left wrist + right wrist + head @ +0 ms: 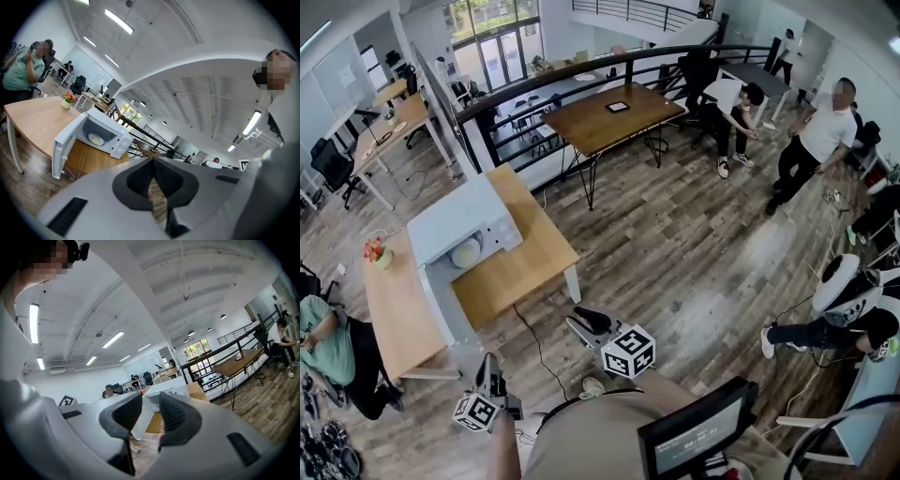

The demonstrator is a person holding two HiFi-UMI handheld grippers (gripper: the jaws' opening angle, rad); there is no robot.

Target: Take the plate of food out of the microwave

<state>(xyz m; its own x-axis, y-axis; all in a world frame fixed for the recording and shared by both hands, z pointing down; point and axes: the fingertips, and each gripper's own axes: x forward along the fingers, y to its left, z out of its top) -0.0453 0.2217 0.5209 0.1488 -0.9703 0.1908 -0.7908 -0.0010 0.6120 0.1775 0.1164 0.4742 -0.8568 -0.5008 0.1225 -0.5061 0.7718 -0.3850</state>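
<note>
While the person stands on the wood floor well back from it, the long wooden counter (525, 258) carries a white microwave (459, 220), and that is where the task's thing sits. The microwave's door (439, 305) is swung wide open on the left side. The plate of food (466, 253) rests inside the cavity, pale and round, with neither tool near it. (A small pot of flowers (377, 251) stands further left on the counter, apart from the oven.) The left tool (490, 364) is clenched on nothing, its pads meeting at the tips with only floor behind them. The right tool (581, 321) is released, its jaws a modest gap apart and empty, the far door showing through the gap.

The step in hand looks like the approach, so none of the task proper is done. To do it well, walk up square to the cavity and keep the left arm clear of the open door. Spread both tools wider before they go inside, since a plate rim is thin and easy to knock. Take the rim on opposite sides, then draw the plate straight out and level so the food does not slide.
</note>
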